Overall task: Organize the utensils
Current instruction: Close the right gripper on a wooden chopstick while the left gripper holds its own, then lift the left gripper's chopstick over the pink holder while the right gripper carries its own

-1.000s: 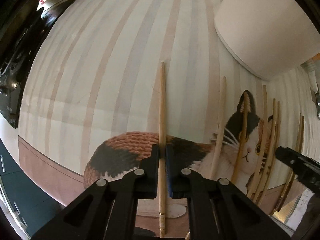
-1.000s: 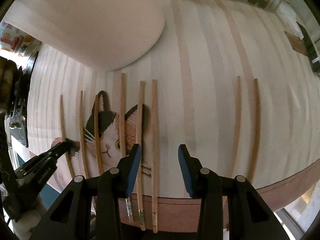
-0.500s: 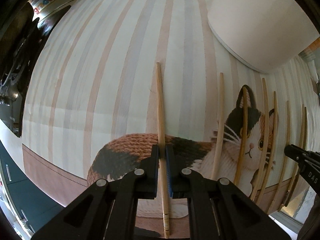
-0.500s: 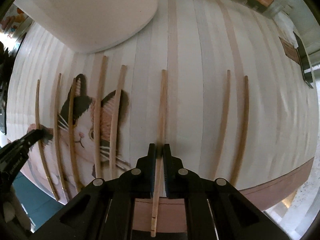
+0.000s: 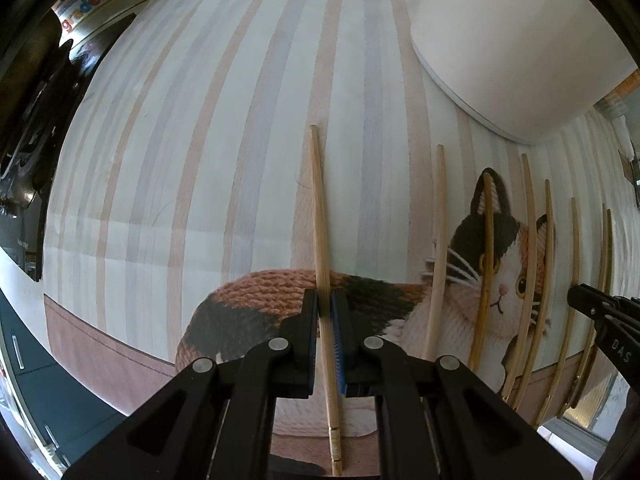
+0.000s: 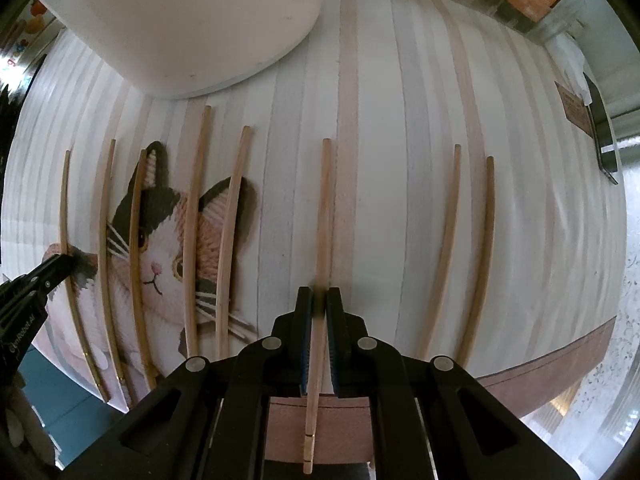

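- The left gripper [image 5: 325, 312], black with blue pads, is clamped narrow on a long pale wooden chopstick [image 5: 320, 216] — the stick runs straight out ahead between the pads, its banded end toward the camera.
- That chopstick crosses the knitted orange-and-black body of the calico cat printed [image 5: 496, 276] on the striped cream placemat [image 5: 200, 160].
- The right gripper [image 6: 319, 312], of the same build, is pinched tight on a second pale wooden chopstick [image 6: 324, 208], which lies over bare stripes just right of the cat's face.
- Loose wooden chopsticks [image 6: 192, 220] lie side by side over the cat's face; two more [image 6: 446, 248] rest well right of it.
- A large white rounded container [image 6: 180, 20] stands just beyond the cat's ears.
- Each gripper's black tip shows at the edge of the other's view.
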